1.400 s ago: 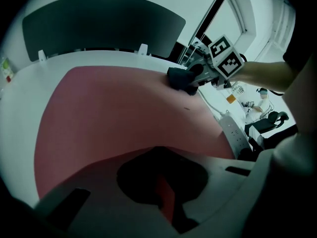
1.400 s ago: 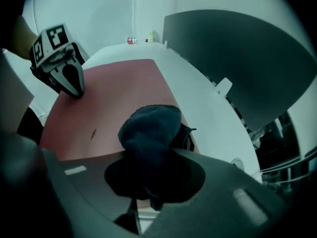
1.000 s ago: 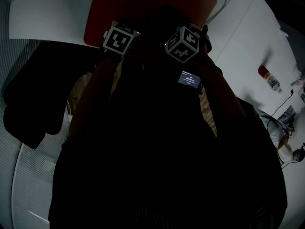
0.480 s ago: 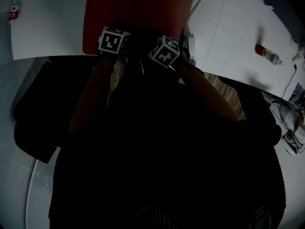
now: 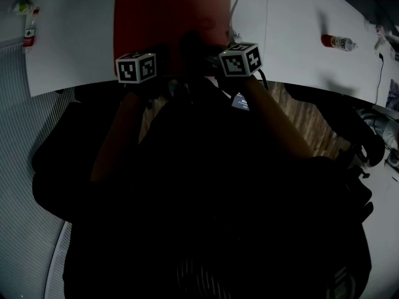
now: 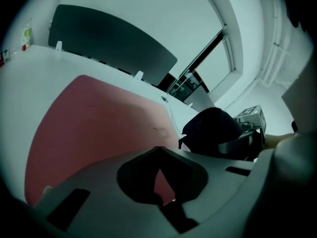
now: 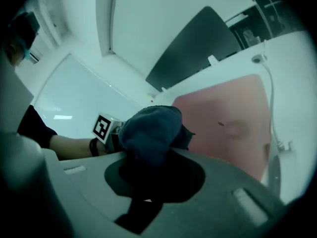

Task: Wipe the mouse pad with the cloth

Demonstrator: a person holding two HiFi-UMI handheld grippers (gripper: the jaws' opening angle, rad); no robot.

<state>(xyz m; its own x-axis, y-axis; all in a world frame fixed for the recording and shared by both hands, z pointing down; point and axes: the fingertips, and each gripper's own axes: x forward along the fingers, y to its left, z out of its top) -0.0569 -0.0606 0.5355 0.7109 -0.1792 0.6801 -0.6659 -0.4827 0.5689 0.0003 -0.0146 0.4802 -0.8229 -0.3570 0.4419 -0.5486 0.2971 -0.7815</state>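
A red mouse pad (image 5: 162, 17) lies on the white table (image 5: 75, 42) in front of me. A dark blue cloth (image 7: 148, 130) is bunched up between the jaws of my right gripper (image 7: 148, 167), which is shut on it, over the pad's near edge. From the head view the cloth (image 5: 192, 47) shows as a dark lump between the two marker cubes. My left gripper (image 6: 157, 170) hovers over the pad's (image 6: 94, 128) near left part. Its jaw tips meet and hold nothing. The left gripper view shows the cloth (image 6: 210, 130) off to its right.
A white cable (image 5: 235, 8) runs along the pad's right side. One small bottle (image 5: 340, 42) lies at the table's far right and another (image 5: 29, 33) at its far left. A dark panel (image 6: 109, 43) stands behind the table. My dark clothing fills the lower head view.
The two marker cubes have drawn apart, the left one going left, the right one going right. The head view has swung, so the pad sits more squarely ahead.
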